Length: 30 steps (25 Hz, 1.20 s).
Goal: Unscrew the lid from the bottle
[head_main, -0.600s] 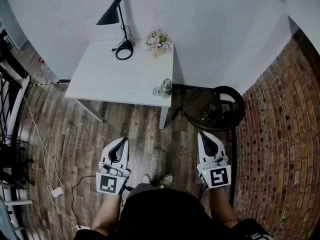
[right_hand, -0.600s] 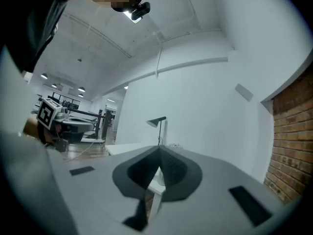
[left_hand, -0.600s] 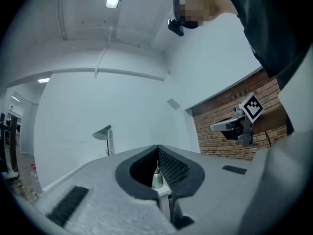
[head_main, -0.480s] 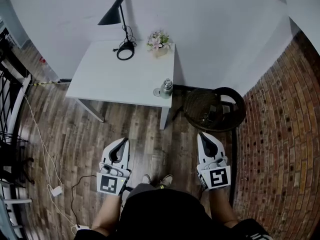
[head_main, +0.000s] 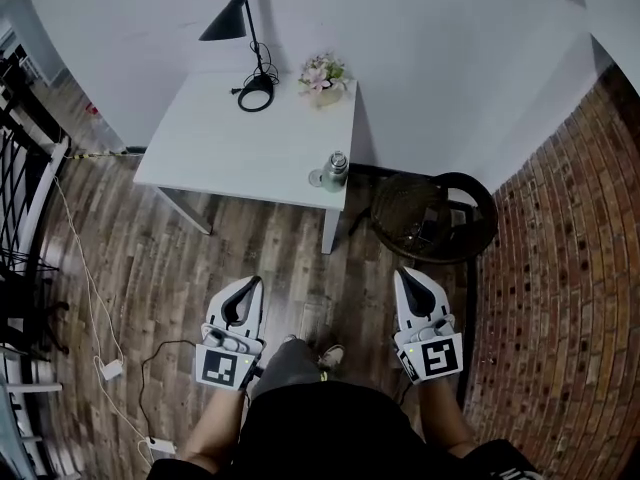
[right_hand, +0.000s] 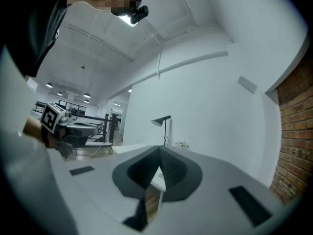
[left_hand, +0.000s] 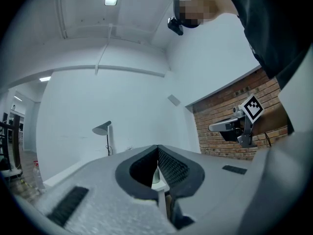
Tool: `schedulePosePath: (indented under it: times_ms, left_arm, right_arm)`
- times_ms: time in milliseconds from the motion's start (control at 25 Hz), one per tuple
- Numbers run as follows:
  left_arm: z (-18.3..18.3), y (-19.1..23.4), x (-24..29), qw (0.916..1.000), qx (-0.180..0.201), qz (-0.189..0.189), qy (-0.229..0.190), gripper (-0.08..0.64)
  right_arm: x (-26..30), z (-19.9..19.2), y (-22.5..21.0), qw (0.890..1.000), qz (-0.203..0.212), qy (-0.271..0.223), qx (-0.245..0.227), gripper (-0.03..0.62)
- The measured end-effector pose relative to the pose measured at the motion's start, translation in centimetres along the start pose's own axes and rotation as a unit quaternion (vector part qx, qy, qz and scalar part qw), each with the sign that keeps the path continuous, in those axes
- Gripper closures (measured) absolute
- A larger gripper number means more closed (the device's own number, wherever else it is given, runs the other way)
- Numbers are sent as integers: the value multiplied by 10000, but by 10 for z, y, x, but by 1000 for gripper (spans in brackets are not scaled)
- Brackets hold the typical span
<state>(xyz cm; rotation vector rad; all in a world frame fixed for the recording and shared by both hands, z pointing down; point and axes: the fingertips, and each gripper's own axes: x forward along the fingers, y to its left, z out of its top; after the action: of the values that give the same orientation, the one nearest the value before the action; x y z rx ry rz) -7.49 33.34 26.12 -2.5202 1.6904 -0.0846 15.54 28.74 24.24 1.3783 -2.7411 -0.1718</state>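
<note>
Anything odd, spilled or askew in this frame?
Nothing spilled or damaged. The bottle stands upright, though near the table's front right corner, and a white cable trails loosely across the wooden floor at left.

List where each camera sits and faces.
Head view: on the person's head, steeply down at the white square table, steel bottle, left tongs, right tongs, forearms.
Left gripper view: on the left tongs, shut, level, facing the table; right tongs at right.
Right gripper view: on the right tongs, shut, level, facing the table; left tongs at left.
Shared: all show the black desk lamp.
</note>
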Motion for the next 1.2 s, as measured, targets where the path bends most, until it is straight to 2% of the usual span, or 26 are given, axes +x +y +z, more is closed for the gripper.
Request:
schedulePosePath:
  times_ms: [240,400,640,1000,1200]
  left_arm:
    - [-11,3,11,9999,-56,-61,118,538]
    - [-16,12,30,9997,-103,-182,135,538]
    - [-16,33,84,9987,-258,-433,-9,538]
    - [-26,80,165,9967,-442,-675,-24,538]
    - [-38,107,199,9947,-576,-849,50,538]
  right_arm:
    - [8,-21,1,9996,94,265,66,580]
    - [26,-21,-4,9996,51,267,22,580]
    - [63,-13,-28,9993,-127,352,-44,580]
    - [138,-23,-53,9976,-240,656,-8,580]
    - [179,-16,-61,9979,-323,537,-170,579]
